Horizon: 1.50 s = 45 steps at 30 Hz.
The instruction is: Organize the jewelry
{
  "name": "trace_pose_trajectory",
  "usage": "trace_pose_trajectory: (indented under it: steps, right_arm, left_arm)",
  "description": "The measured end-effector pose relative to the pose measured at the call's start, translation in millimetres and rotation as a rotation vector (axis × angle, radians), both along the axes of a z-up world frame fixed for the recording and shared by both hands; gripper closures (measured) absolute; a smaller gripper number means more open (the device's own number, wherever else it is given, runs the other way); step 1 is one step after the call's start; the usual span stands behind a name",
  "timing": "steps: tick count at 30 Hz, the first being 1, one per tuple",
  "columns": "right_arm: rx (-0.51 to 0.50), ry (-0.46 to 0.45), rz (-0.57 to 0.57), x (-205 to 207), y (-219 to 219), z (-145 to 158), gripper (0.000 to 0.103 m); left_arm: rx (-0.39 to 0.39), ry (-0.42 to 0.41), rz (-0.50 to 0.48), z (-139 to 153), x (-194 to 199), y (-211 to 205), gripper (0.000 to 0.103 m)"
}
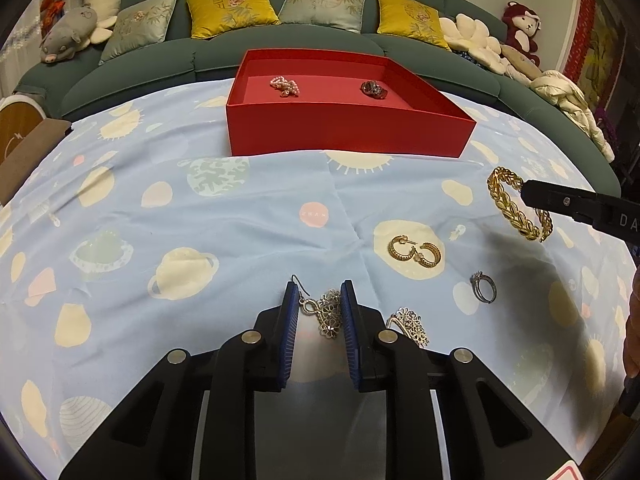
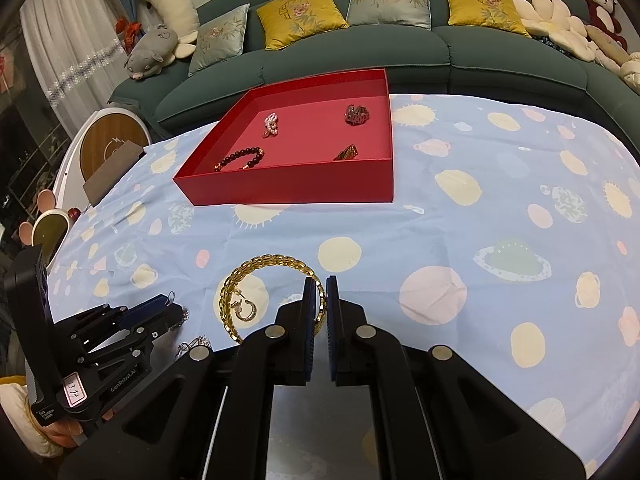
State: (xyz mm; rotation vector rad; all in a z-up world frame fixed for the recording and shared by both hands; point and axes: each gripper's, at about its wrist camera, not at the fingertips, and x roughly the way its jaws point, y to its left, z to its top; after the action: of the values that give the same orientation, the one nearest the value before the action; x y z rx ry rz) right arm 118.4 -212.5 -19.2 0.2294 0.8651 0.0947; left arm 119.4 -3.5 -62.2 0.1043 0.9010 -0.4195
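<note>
The open red cardboard box sits on the pale blue planet-print tablecloth, at the sofa side; inside it lie a pink pearl piece, a dark red cluster piece, a dark bead bracelet and a small gold piece. On the near side of the box, loose on the cloth, are 2 gold hoop earrings, a silver ring and a second silver filigree flower earring. The left gripper has its blue pads narrowed around a silver filigree flower earring, though contact is not clear. The right gripper is clamped on the gold chain-link bangle, held off the cloth. Bare cloth lies between the grippers and the box's near wall.
</note>
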Motion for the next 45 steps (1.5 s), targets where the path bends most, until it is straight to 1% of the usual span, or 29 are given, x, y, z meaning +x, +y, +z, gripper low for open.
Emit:
trace_pose_trajectory:
  steps: [1,2,3,4,7,8,9,17,24,26,28,29,30,32,35,37,39,40,41,43,45]
  right_arm:
    - [0.000,-0.002,-0.001,0,0,1,0.099]
    - [0.002,-0.003,-0.001,0,-1,1,0.099]
    - [0.002,-0.003,-0.002,-1,-1,2,0.099]
    - [0.003,-0.004,-0.004,-1,-2,2,0.099]
    - [0.003,-0.006,-0.004,-1,-2,2,0.099]
    - [0.003,-0.006,-0.003,-1,-2,2,0.099]
    - [0.003,-0.006,-0.002,-1,-2,3,0.099]
    - [0.005,-0.010,-0.002,-2,-2,4,0.099]
    - [0.007,-0.017,0.000,-2,-2,8,0.099]
    - [0.009,-0.020,0.001,-2,-2,9,0.099]
    - [0.010,-0.021,0.002,-2,-2,10,0.099]
    - [0.010,-0.020,0.004,-2,-1,9,0.099]
    - [0.011,-0.019,0.006,-2,-1,9,0.099]
    - [0.010,-0.015,0.007,-2,-1,8,0.099]
    - [0.009,-0.013,0.009,-3,0,7,0.099]
    - [0.008,-0.015,0.010,-3,0,7,0.099]
    - [0.010,-0.015,0.009,-3,0,7,0.099]
    - [0.011,-0.014,0.007,-3,-1,7,0.099]
    - [0.012,-0.013,0.006,-3,-1,7,0.099]
    - [0.012,-0.013,0.008,-3,0,7,0.099]
    - [0.012,-0.015,0.012,-2,0,7,0.099]
  left_arm:
    - [0.001,-0.001,-0.004,0,-1,-1,0.085]
    - [-0.002,-0.001,-0.008,0,-2,-1,0.091]
    - [-0.007,0.000,-0.014,1,-2,-1,0.094]
    - [-0.012,0.002,-0.019,2,-3,-2,0.095]
    - [-0.034,0.011,-0.023,6,-4,-2,0.095]
    - [-0.033,0.011,-0.025,6,-4,-3,0.097]
    - [-0.037,0.012,-0.032,6,-5,-3,0.103]
    - [-0.051,0.011,-0.045,10,-8,-4,0.103]
    - [-0.075,-0.001,-0.056,23,-11,-4,0.103]
    - [-0.074,0.020,-0.040,23,-11,-3,0.103]
    - [-0.078,0.057,-0.028,17,-10,0,0.103]
    - [-0.073,0.066,-0.010,14,-10,2,0.101]
    - [-0.079,0.077,-0.011,10,-11,3,0.101]
    - [-0.063,0.081,-0.017,6,-13,3,0.101]
    - [-0.060,0.062,-0.026,6,-17,5,0.101]
    - [-0.074,0.068,-0.026,8,-18,7,0.101]
    - [-0.070,0.065,-0.023,8,-19,7,0.100]
    - [-0.063,0.065,-0.023,7,-19,6,0.095]
    - [-0.055,0.064,-0.021,6,-19,5,0.086]
    - [-0.028,0.044,-0.009,3,-18,4,0.076]
    - [-0.010,0.040,-0.012,0,-17,3,0.075]
